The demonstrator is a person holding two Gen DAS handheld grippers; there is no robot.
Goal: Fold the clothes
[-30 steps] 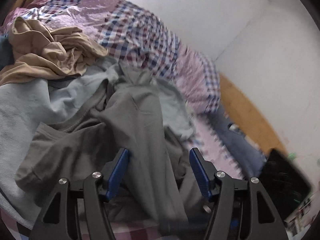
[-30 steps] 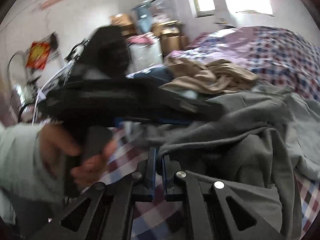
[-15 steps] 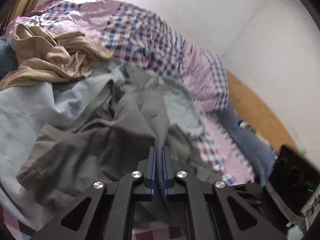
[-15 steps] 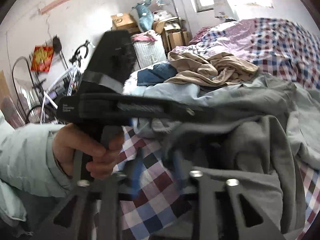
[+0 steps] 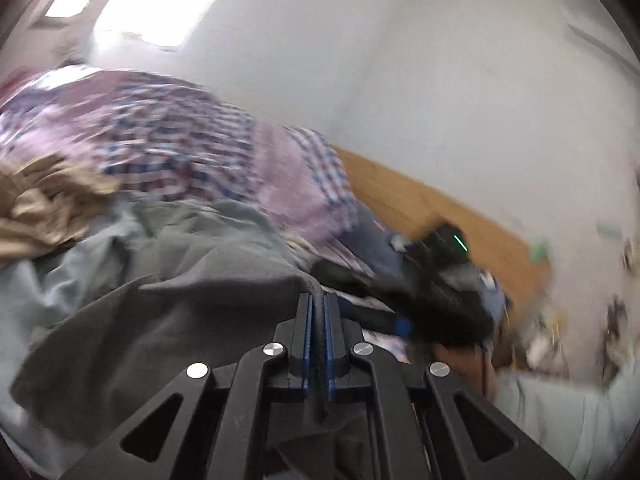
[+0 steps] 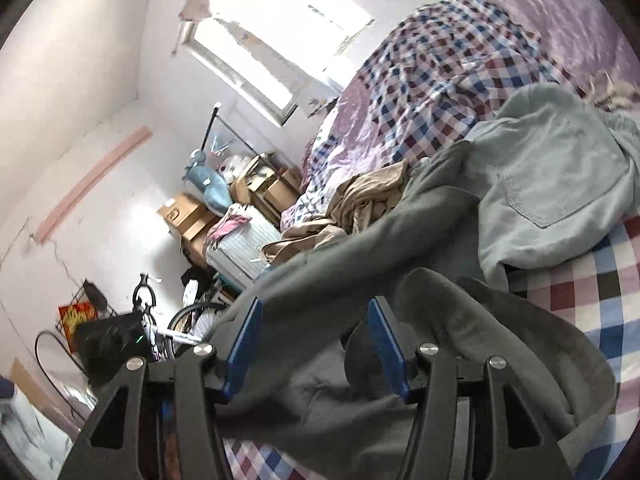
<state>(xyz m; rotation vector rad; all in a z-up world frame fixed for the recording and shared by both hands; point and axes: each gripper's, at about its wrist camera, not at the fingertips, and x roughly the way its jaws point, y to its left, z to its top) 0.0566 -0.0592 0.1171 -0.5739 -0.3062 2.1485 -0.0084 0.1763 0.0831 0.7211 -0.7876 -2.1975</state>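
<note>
My left gripper [image 5: 318, 312] is shut on a raised fold of the dark grey garment [image 5: 160, 320], which hangs away to the left over the bed. In the right wrist view the same grey garment [image 6: 360, 248] stretches across and drapes between the blue pads [image 6: 244, 348] of my right gripper [image 6: 316, 344]. Its jaws are opening and stand apart without pinching the cloth. From the left wrist view the right gripper [image 5: 424, 292] is a black blur to the right, with a hand [image 5: 460, 356] on it.
Light blue-green trousers [image 6: 552, 184] and a tan garment [image 6: 360, 204] lie heaped on the checked bedspread [image 6: 440, 80]. Beyond the bed stand cardboard boxes [image 6: 188, 216] and a bicycle [image 6: 188, 320]. A wooden board [image 5: 440, 208] runs along the white wall.
The left gripper shut on the grey fold and lifted it. The right gripper went from shut to open, rolled, and swung sideways; both views have tilted.
</note>
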